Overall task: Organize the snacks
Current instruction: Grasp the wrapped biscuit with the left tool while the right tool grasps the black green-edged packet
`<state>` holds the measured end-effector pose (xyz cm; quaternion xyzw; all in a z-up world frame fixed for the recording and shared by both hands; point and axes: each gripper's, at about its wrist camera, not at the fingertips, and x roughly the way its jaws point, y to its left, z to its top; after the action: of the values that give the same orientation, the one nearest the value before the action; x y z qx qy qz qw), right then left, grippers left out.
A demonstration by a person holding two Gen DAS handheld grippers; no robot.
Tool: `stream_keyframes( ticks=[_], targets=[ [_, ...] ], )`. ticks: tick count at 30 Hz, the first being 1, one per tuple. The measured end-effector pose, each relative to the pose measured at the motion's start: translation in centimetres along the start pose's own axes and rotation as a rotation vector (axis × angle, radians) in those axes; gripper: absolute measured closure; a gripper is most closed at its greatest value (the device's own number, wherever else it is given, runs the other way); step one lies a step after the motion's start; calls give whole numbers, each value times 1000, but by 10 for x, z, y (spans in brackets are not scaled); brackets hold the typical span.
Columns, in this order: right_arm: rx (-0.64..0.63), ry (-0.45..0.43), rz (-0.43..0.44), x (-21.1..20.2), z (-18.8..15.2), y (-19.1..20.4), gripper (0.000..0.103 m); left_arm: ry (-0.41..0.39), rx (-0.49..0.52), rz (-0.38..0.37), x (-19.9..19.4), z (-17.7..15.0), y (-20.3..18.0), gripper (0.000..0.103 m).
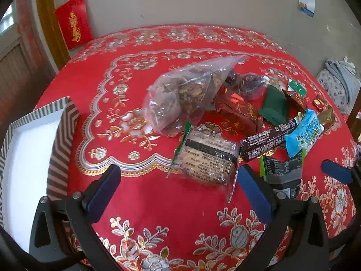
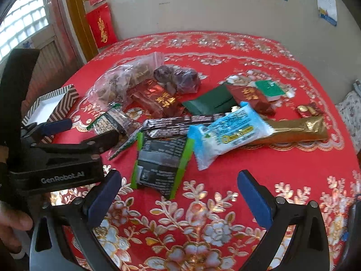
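A heap of snacks lies on the red flowered tablecloth. My left gripper is open just above the cloth, and a clear packet with a brown cake lies at its right finger. In the right wrist view this left gripper reaches in from the left, around the same clear packet. My right gripper is open, and a black packet with green edges lies just ahead of it. A striped box with a white inside stands at the left, also visible as the striped box.
The heap also holds a clear bag of nuts, a blue-white packet, a long dark bar, a gold bar, a dark green sachet and red-brown packets. A wall stands behind the table. A hand shows at the left.
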<state>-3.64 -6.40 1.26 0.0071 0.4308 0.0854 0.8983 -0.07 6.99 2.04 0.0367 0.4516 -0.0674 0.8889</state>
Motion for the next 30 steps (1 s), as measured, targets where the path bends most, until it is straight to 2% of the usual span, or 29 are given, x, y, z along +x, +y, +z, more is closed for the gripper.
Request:
stream_keyframes(
  ticks=[10,12,17,20,23,26,28,30],
  targets=[
    [14,25,0,16,2,-1,1,36,44,-13,15,12,-11,0],
    [16,25,7,17,1,-1,7,49,56,-4,20,14,-13,0],
    [4,22,4,18,2,-1,13,45,82,4,20,16,-18,0],
    [4,13,7,17,2,-2,22,47,94,2,21,17,-20,0],
    [-1,8,4,17,3,-3,24,54,96,-10,22,17,-22,1],
    [-5,4,2,17,2,-2,29,63,97,-9,24,16,-23,7],
    [-13,1,-2,17,2,-1,35,68,84,-25,24,15,-22,12],
    [-16,-5,-7,16,1,-1,49,71,72,-34,24,14,-21,17]
  ],
)
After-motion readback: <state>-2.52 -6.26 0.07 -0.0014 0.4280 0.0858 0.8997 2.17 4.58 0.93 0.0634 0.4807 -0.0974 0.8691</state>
